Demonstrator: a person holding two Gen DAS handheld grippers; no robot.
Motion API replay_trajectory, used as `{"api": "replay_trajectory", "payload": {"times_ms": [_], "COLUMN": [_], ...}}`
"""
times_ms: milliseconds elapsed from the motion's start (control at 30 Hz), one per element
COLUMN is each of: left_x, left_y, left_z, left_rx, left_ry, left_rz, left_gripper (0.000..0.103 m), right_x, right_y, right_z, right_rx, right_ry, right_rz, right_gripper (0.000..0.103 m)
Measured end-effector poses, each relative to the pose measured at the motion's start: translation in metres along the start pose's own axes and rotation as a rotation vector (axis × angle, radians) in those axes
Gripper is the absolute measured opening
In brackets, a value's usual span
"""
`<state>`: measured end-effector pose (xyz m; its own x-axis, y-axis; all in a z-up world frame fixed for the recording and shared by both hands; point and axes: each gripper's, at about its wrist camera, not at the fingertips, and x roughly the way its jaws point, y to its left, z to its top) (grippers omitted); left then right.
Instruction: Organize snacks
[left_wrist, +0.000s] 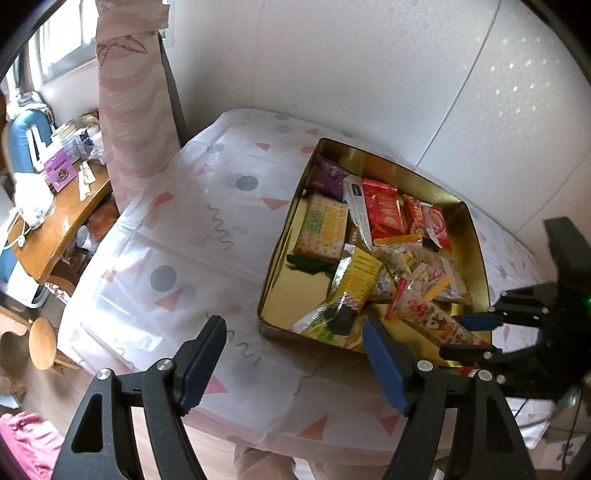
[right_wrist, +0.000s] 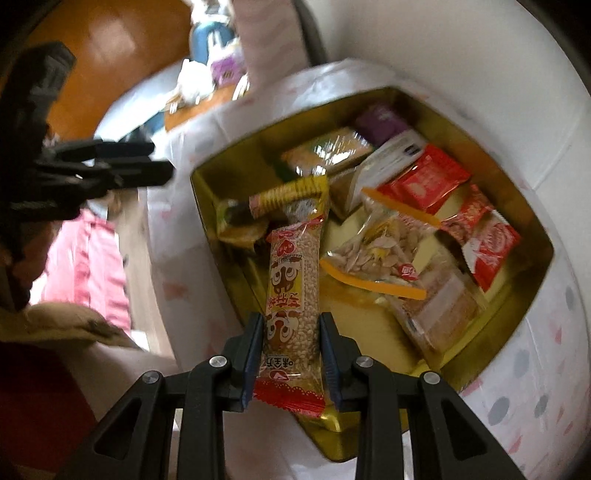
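Now our right gripper (right_wrist: 291, 354) has its fingers clamped on a puffed-grain bar (right_wrist: 291, 295) above the gold tin (right_wrist: 535, 295), probably lifting it out; our left gripper (left_wrist: 293, 354), fingers apart, waits over the counter (left_wrist: 177, 236).

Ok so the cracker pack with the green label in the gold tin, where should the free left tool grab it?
Take the cracker pack across its narrow width at the raised far end, coming down from above on the tin's open left side. It lies flat but propped, with bare gold floor beside it giving the left tool finger room; the right side is crowded by other packets.
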<state>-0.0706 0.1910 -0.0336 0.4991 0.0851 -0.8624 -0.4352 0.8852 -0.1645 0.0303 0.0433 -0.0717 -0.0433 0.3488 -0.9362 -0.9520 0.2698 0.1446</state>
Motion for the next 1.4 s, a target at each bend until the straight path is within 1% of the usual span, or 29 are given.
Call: {"api": "replay_trajectory", "payload": {"times_ms": [100,167,233,267,367,433,500,567,633,667,733,800,833,867,900,933,1000,1033,1067,1100,1133,1167,1200,1267,1300,1400], "left_x": [-0.003,-0.005,-0.006,-0.006,-0.007,-0.007,-0.006,-0.007,-0.010,-0.012,-0.017,-0.021,-0.024,-0.025,-0.026,-0.027,-0.029,-0.030,-0.032,-0.032,-0.033,-0.033,-0.033,-0.035,-0.037,-0.046], "left_y": [0.001,0.001,-0.002,-0.003,-0.007,-0.009,-0.013,-0.016,-0.021,-0.023,-0.028,-0.033,-0.037,-0.040,-0.043,-0.045,-0.051,-0.053,-0.054,-0.055,-0.055,-0.056,-0.056,-0.056,-0.055,-0.049], "left_z": [-0.004,-0.006,-0.007,-0.008,-0.009,-0.010,-0.010,-0.010,-0.010,-0.010,-0.012,-0.015,-0.018,-0.020,-0.022,-0.024,-0.028,-0.029,-0.030,-0.030,-0.029,-0.028,-0.028,-0.025,-0.025,-0.027], "left_rx": [-0.004,-0.003,0.004,0.008,0.010,0.008,0.007,0.004,0.001,0.000,0.000,0.003,0.004,0.006,0.009,0.012,0.024,0.032,0.041,0.048,0.060,0.084,0.099,0.132,0.142,0.170], "left_ry": [-0.002,-0.009,-0.012,-0.013,-0.019,-0.018,-0.012,-0.013,-0.020,-0.028,-0.044,-0.057,-0.064,-0.068,-0.072,-0.073,-0.071,-0.072,-0.072,-0.072,-0.071,-0.076,-0.081,-0.077,-0.079,-0.094], "left_rz": [0.002,-0.011,-0.010,-0.008,-0.008,-0.008,-0.005,-0.001,0.011,0.019,0.045,0.080,0.105,0.120,0.136,0.143,0.142,0.147,0.152,0.154,0.155,0.163,0.176,0.225,0.234,0.211], "left_gripper": [0.078,0.078,0.078,0.078,0.078,0.078,0.078,0.078,0.082,0.086,0.090,0.095,0.096,0.098,0.100,0.102,0.103,0.103,0.103,0.103,0.103,0.103,0.103,0.103,0.103,0.103], "right_x": [0.005,0.009,0.012,0.011,0.005,0.002,0.004,0.012,0.020,0.022,0.017,0.004,-0.004,-0.012,-0.018,-0.025,-0.036,-0.041,-0.046,-0.052,-0.057,-0.063,-0.069,-0.079,-0.084,-0.092], "right_y": [-0.008,-0.016,-0.025,-0.032,-0.045,-0.047,-0.047,-0.045,-0.037,-0.031,-0.019,-0.016,-0.015,-0.015,-0.017,-0.018,-0.021,-0.021,-0.019,-0.016,-0.011,-0.005,0.001,0.009,0.012,0.029], "right_z": [0.004,0.006,0.006,0.005,0.001,-0.002,-0.003,-0.002,-0.002,-0.003,-0.004,-0.007,-0.009,-0.012,-0.015,-0.019,-0.027,-0.031,-0.034,-0.037,-0.041,-0.045,-0.049,-0.058,-0.061,-0.070], "right_rx": [-0.016,0.003,0.013,0.034,0.116,0.133,0.153,0.188,0.192,0.178,0.169,0.192,0.210,0.238,0.260,0.296,0.357,0.384,0.417,0.443,0.464,0.491,0.525,0.591,0.627,0.705], "right_ry": [0.023,0.056,0.076,0.073,0.035,0.017,-0.002,-0.005,-0.004,-0.004,-0.029,-0.082,-0.118,-0.151,-0.171,-0.201,-0.239,-0.260,-0.279,-0.295,-0.311,-0.333,-0.356,-0.384,-0.387,-0.407], "right_rz": [0.020,0.036,-0.003,-0.002,0.052,0.063,0.056,0.101,0.134,0.129,0.098,0.081,0.069,0.049,0.032,0.007,-0.008,-0.013,-0.033,-0.068,-0.106,-0.152,-0.198,-0.258,-0.282,-0.368], "right_gripper": [0.031,0.034,0.035,0.035,0.035,0.035,0.032,0.030,0.030,0.030,0.030,0.030,0.032,0.038,0.040,0.041,0.042,0.046,0.054,0.060,0.070,0.075,0.075,0.075,0.075,0.075]}}
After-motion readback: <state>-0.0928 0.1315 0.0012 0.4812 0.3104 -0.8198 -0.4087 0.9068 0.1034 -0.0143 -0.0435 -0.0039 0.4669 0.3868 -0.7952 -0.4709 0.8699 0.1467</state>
